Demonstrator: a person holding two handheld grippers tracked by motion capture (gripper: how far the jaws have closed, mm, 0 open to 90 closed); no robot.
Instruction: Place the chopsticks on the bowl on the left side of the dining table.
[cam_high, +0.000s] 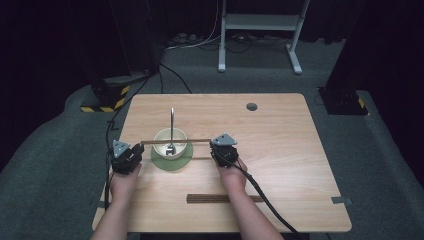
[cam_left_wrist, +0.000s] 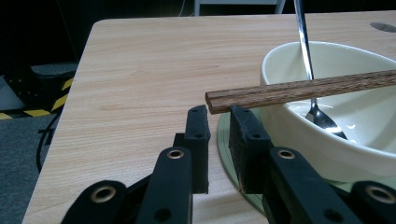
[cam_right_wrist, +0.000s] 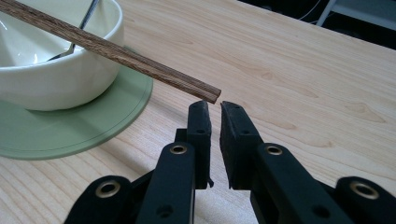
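1. The right tool (cam_right_wrist: 215, 109) is pointing low across the wooden surface (cam_right_wrist: 299, 70), its two black jaws standing close together with a narrow gap showing between them.
2. A pair of wooden chopsticks (cam_right_wrist: 112, 49) is lying across the rim of a white bowl (cam_right_wrist: 51, 79), its near end hanging just above and ahead of the jaw tips.
3. The bowl is sitting on a green plate (cam_right_wrist: 79, 126), ahead and to the left of the tool.
4. A metal spoon (cam_right_wrist: 77, 35) is leaning inside the bowl.
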